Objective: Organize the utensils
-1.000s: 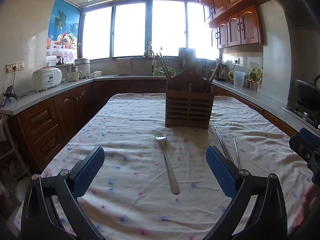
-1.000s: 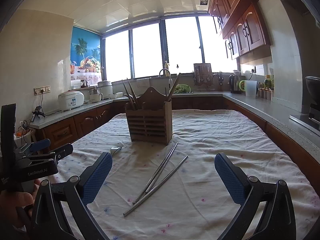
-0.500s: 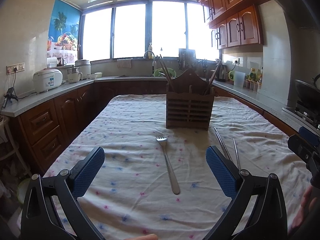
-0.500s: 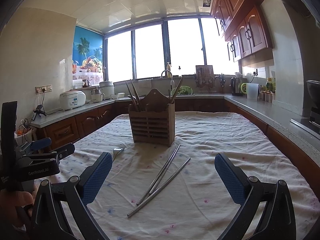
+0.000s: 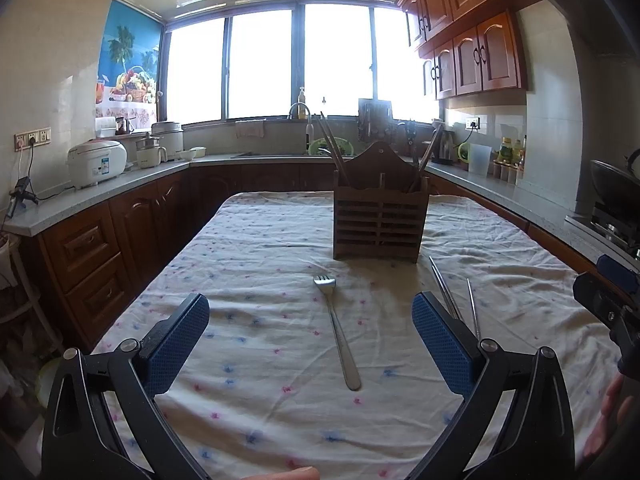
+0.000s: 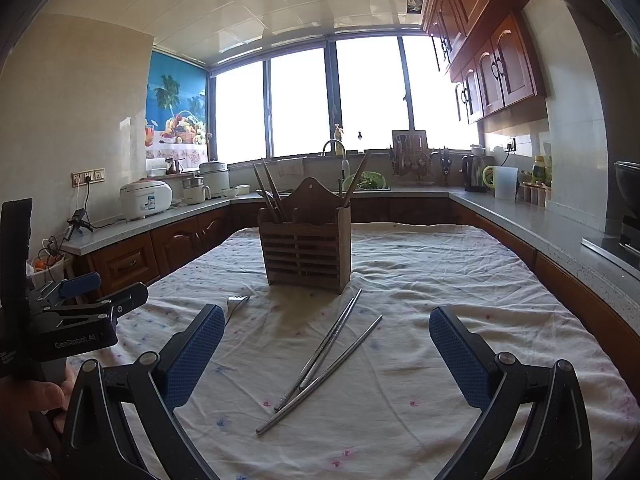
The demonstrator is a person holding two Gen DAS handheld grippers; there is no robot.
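Left tool (image 5: 310,338) wide open, empty, above the tabletop (image 5: 256,248). Fork (image 5: 337,330) flat at 12 o'clock, tines toward wooden holder (image 5: 379,222). Metal chopsticks (image 6: 325,354), seemingly three, at 12 o'clock of right tool (image 6: 326,360), likewise spread and empty.

Your light comes from the windows (image 5: 280,64) at the far end, and they are blown out to pure white in both views. That backlight leaves the wooden holder (image 6: 306,248) dark, with a shadow on the cloth (image 6: 420,280) toward you. Straight lines bow near the edges and the corners go black. Focus is sharp, with no motion blur.
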